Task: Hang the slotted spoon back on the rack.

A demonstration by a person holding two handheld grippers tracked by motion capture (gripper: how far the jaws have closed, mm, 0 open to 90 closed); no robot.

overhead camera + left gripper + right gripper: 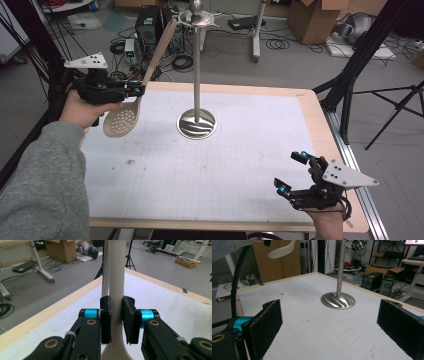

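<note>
Left tongs point(141, 90) clenched on slotted spoon point(121, 120) handle, right tongs point(292, 173) released, metal stand point(197, 123) on table point(310, 115)

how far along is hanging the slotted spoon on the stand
Done: the left gripper has the slotted spoon clamped by its handle and lifted off the table. In hand: its handle tip is up beside the stand top. Left: hooking it on and letting go. The right gripper waits open.
</note>
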